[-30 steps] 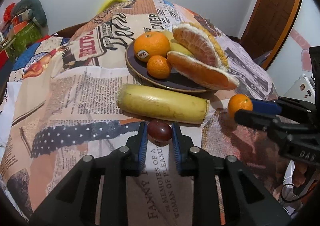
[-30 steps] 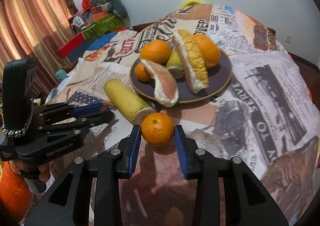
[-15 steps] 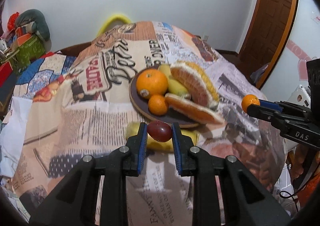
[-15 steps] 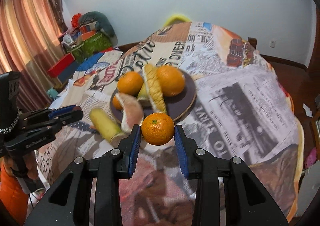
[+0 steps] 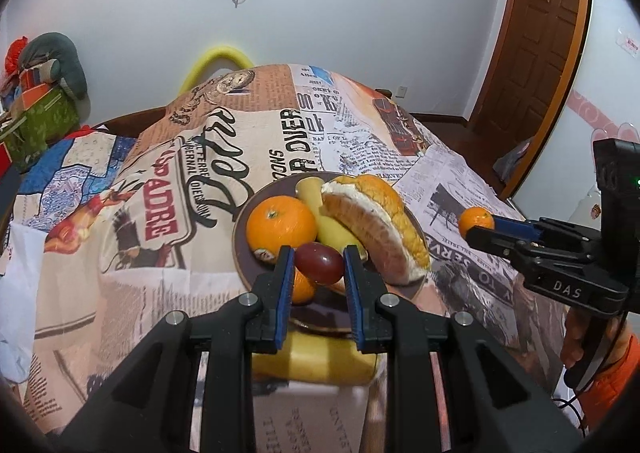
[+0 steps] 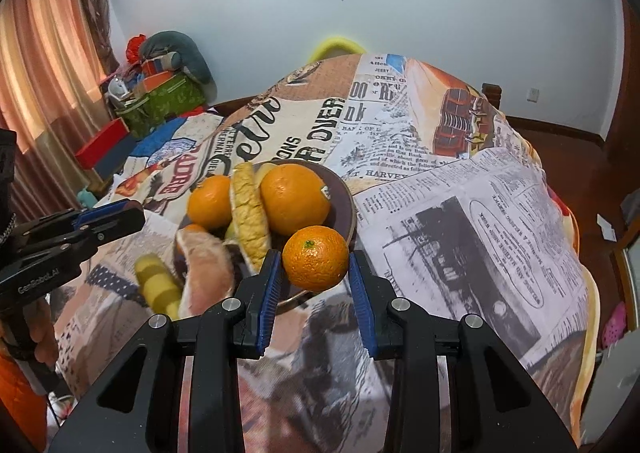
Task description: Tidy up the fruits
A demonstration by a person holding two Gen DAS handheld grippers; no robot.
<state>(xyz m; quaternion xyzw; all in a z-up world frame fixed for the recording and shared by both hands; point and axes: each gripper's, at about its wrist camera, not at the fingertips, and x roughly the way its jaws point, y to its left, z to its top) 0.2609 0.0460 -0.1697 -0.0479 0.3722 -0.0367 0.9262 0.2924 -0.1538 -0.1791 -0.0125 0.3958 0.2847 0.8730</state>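
A dark red grape (image 5: 320, 263) is clamped in the left tool (image 5: 317, 273), and a small mandarin (image 6: 315, 263) in the right tool (image 6: 314, 281), both above the plate's (image 5: 239, 241) near rim. The newspaper-print cloth (image 6: 460, 221) toward the tabletop's right edge lies bare.

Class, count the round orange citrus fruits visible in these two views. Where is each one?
4. Two large oranges and a small one on the plate; a mandarin in the right gripper. More may be hidden.
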